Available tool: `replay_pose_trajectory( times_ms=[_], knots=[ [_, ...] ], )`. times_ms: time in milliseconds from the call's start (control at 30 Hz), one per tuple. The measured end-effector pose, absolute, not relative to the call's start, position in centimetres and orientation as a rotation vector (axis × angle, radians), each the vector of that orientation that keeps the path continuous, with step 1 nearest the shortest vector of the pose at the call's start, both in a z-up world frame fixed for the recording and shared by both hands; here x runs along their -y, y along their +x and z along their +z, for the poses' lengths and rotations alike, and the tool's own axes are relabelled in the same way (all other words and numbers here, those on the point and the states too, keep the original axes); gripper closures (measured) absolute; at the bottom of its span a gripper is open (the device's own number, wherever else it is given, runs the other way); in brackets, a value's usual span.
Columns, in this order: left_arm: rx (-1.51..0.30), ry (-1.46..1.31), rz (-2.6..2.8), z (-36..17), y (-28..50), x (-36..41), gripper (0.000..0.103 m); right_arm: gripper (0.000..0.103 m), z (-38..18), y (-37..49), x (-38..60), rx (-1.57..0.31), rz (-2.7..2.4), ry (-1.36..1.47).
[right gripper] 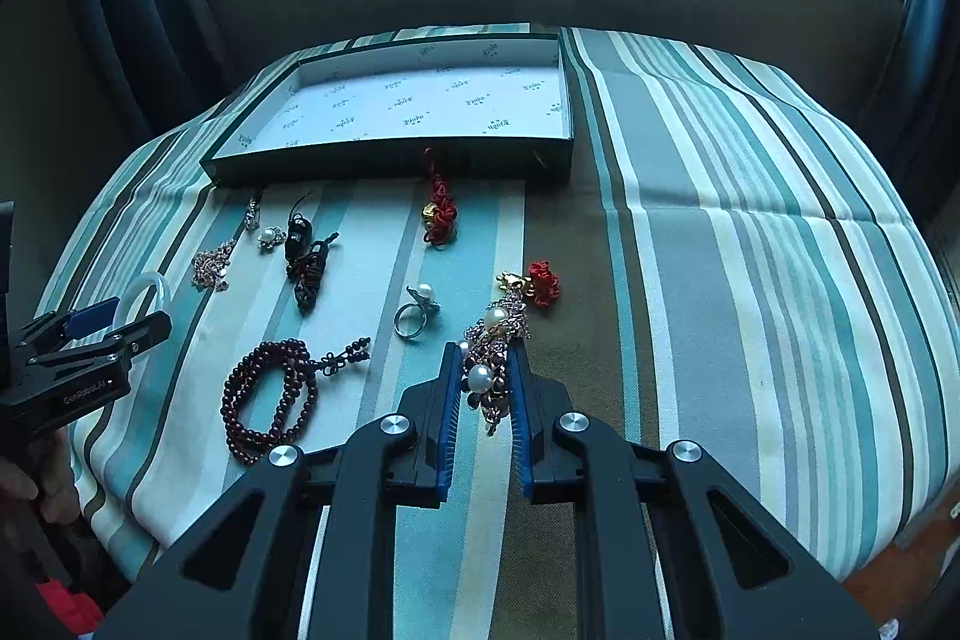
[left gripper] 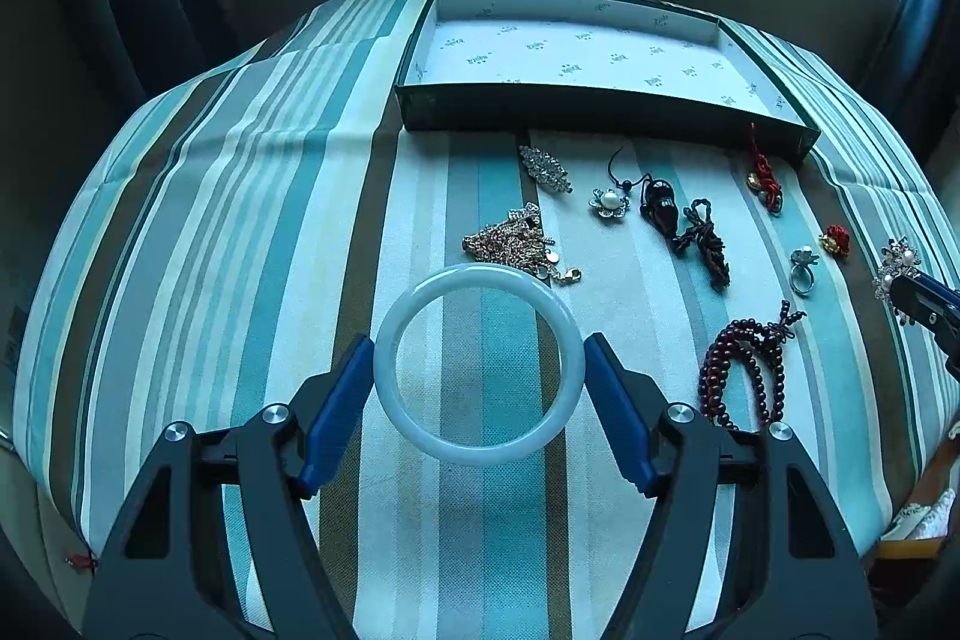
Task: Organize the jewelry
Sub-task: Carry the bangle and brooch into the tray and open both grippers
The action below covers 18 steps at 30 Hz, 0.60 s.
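From the left wrist view, the left gripper (left gripper: 479, 358) holds a pale jade-like bangle (left gripper: 479, 364) across its width, one blue pad on each side of the ring, above the striped cloth (left gripper: 240, 232) that covers the table. Past the bangle lies a heap of gold chain (left gripper: 516, 244), its near edge just behind the ring. Further back sit a rhinestone brooch (left gripper: 545, 167), a small pearl flower pin (left gripper: 610, 203) and a black pendant on a dark knotted cord (left gripper: 684, 229). To the right lie a string of dark red beads (left gripper: 744, 370), a pearl ring (left gripper: 803, 268), a red knot with a gold charm (left gripper: 835, 240) and a longer red knotted charm (left gripper: 763, 181) close to the front wall of the open box (left gripper: 600, 109). The box (dark outside, printed white paper inside) holds no jewelry. At the right edge the right gripper (left gripper: 900, 283) shows with a pearl cluster brooch (left gripper: 898, 263) at its tip.

From the right wrist view, the right gripper (right gripper: 487, 382) is clamped narrowly on the pearl cluster brooch (right gripper: 487, 370), which stands between the blue pads and pokes out above them. Just beyond it lies the red knot with a gold charm (right gripper: 537, 283); the pearl ring (right gripper: 415, 313) and the dark red beads (right gripper: 270, 394) lie to the left on the cloth (right gripper: 750, 250). The box (right gripper: 390, 166) sits at the far side, the longer red charm (right gripper: 441, 214) just before it. At the left edge the left gripper (right gripper: 129, 313) carries the bangle (right gripper: 147, 295).
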State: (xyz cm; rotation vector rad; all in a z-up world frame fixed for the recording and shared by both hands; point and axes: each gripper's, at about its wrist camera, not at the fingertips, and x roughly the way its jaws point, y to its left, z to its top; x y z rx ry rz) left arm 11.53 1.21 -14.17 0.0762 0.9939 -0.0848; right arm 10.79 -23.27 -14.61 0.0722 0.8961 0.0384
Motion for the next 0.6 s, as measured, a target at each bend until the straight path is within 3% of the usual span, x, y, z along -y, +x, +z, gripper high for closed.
replay_pose_trajectory(
  times_ms=[600],
  knots=[
    [-0.833, 0.115, -0.141, -9.1, 22.5, 2.9, 0.032, 0.087, -10.3, 22.1, 22.4, -0.785, 0.131, -0.030]
  ],
)
